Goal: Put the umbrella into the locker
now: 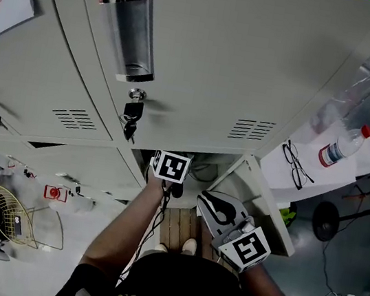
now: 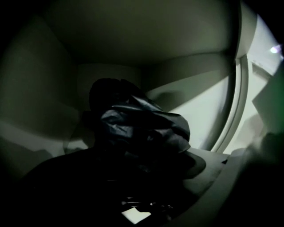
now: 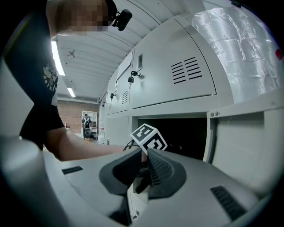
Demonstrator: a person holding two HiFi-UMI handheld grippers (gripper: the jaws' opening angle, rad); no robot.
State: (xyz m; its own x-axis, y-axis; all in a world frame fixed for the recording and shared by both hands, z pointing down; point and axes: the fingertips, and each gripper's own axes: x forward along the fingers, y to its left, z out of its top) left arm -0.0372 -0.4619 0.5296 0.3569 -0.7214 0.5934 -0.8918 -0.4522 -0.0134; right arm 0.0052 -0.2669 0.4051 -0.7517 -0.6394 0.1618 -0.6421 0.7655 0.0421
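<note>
The black folded umbrella (image 2: 142,124) lies inside the dim locker compartment (image 2: 111,48), its crumpled fabric bunched toward the back wall. My left gripper (image 2: 137,155) reaches into that compartment with its jaws spread wide around the near end of the umbrella; the pale right jaw's pad stands clear of the fabric, and the left jaw is lost in shadow. In the head view only its marker cube (image 1: 170,166) shows at the locker opening (image 1: 199,167). My right gripper (image 1: 219,208) waits outside in front of the opening, shut and empty (image 3: 145,155).
The compartment's door (image 1: 260,201) hangs open at the right. Above it is a closed locker with a steel handle (image 1: 130,34) and keys in its lock (image 1: 131,120). Glasses (image 1: 297,165) and a water bottle (image 1: 341,148) lie at the right; a wire chair (image 1: 11,214) at left.
</note>
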